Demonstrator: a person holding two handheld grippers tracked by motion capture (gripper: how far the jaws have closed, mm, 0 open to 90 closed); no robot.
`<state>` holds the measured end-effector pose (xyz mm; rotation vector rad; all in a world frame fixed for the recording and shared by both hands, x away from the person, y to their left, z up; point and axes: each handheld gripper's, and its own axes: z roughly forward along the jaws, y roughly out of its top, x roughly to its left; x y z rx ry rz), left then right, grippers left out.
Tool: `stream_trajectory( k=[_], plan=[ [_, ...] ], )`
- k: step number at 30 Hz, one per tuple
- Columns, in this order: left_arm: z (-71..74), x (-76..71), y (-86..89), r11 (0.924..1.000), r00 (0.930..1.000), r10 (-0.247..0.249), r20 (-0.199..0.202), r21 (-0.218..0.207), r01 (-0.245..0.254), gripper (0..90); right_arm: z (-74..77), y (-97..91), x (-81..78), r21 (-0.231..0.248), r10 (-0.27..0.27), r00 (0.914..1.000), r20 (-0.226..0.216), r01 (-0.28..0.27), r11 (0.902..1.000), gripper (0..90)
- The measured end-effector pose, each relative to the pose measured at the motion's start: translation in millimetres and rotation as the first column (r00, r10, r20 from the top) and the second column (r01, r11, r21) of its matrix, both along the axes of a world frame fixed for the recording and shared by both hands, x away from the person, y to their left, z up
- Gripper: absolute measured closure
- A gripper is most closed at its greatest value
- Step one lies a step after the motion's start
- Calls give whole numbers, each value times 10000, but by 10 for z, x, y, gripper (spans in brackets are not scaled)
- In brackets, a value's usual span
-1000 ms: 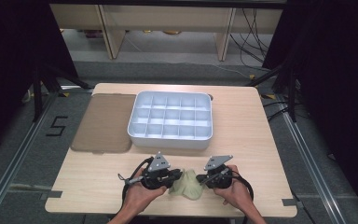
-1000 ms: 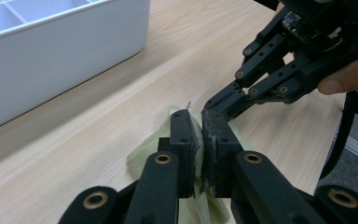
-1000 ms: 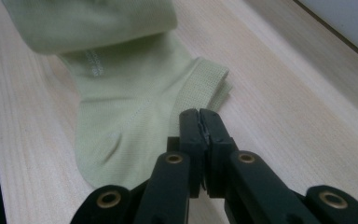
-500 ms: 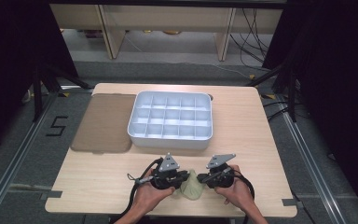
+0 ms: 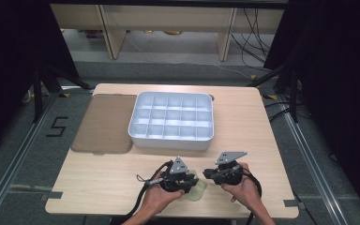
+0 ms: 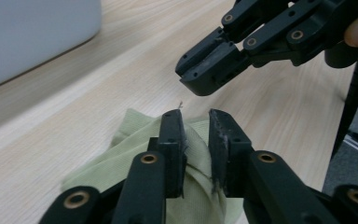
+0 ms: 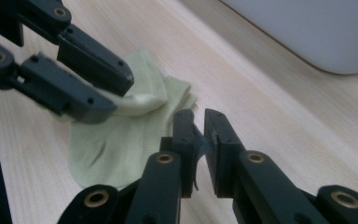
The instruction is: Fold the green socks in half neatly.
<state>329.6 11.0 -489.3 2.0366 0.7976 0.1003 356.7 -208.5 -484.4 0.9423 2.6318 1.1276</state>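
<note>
1. Cloth [image 5: 198,191], pale green and soft, lies crumpled on the wooden table [image 5: 98,178] near its front edge, at about 6 o'clock from the table's middle, between your two hands.
2. At the far left of the table, at about 10 o'clock, a flat brown lid [image 5: 104,123] lies on the wood, just beside the left wall of the tray.
3. Next comes the white compartment tray [image 5: 171,138], sitting at the table's centre toward 12 o'clock, well apart from the cloth. Its small square cells look bare from the high view.
4. Your left gripper [image 6: 196,154] rests over the cloth's left part. In the left gripper view its jaws stand slightly parted with a fold of green fabric bunched between them; the right gripper view shows a rolled fold of cloth pinched in those jaws and lifted off the rest, so it is grasping the cloth.
5. Your left hand [image 5: 158,199] wraps its body from the 6 o'clock side, with a black cable [image 5: 140,206] trailing toward the table edge.
6. Your right gripper [image 7: 198,137] sits at 3 o'clock from the cloth, its tips pointing left toward the cloth's edge. Its jaws are nearly closed, with a narrow gap, and a thin scrap shows between them; you cannot tell whether that is fabric.
7. Your right hand [image 5: 243,190] holds it from below.
</note>
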Motion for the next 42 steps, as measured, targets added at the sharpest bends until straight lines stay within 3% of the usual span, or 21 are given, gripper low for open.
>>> stream_trajectory(
  k=[2, 5, 8, 9, 11, 14, 18, 22, 25, 27, 30, 32, 33, 42],
  plan=[
    [-8, -5, -23, 9997, 9997, -228, -109, 2, 228, 639, 15, -23, 0, 60, -89, 9999, -54, 90, 9999, 831],
    [29, -1, -6, 9990, 9995, -159, -280, -419, 147, 549, 18, -54, 11, 60, -155, 9999, 44, 155, 9999, 829],
    [73, 18, 12, 9982, 9992, -342, -208, -504, 331, 448, 19, -72, 15, 147, -218, 9998, 43, 218, 9997, 828],
    [112, 39, 45, 9970, 9996, -221, -172, -750, 207, 439, 26, -76, -2, 232, -371, 9991, -212, 376, 9990, 826],
    [151, 50, 93, 9961, 9999, -89, -148, -881, 76, 435, 30, -84, 4, 269, -367, 9993, 1, 366, 9990, 824],
    [200, 59, 224, 9972, 9998, -79, 156, -748, 91, 459, 84, -86, -19, 358, -239, 9995, 217, 231, 9991, 824],
    [197, 55, 398, 9967, 9998, -98, 144, -809, 109, 678, 129, -71, -67, 603, -169, 9993, 341, 148, 9981, 826],
    [40, 5, 571, 10000, 9999, -82, 143, -33, 82, 757, 179, -7, -125, 753, 85, 9988, 481, -122, 9971, 828],
    [-109, -25, 539, 9988, 9997, -232, -51, 437, 234, 780, 191, 66, -155, 864, 270, 9987, 436, -307, 9958, 829],
    [-156, -34, 501, 9983, 9994, -281, -179, 500, 290, 786, 190, 89, -161, 808, 361, 9983, 455, -397, 9959, 829],
    [-215, -77, 398, 9893, 9979, -645, -18, 1313, 642, 815, 192, 168, -205, 784, 656, 9970, 416, -687, 9945, 829],
    [-215, -88, 374, 9914, 9987, -511, 37, 1208, 503, 818, 175, 204, -221, 705, 766, 9961, 446, -796, 9943, 829],
    [-202, -90, 374, 9883, 9985, -544, 5, 1425, 538, 818, 165, 224, -232, 683, 772, 9963, 377, -797, 9945, 829],
    [-211, -100, 378, 9882, 9993, -368, 49, 1491, 356, 823, 73, 410, -272, 344, 1227, 9924, 111, -1230, 9918, 833]
  ],
)
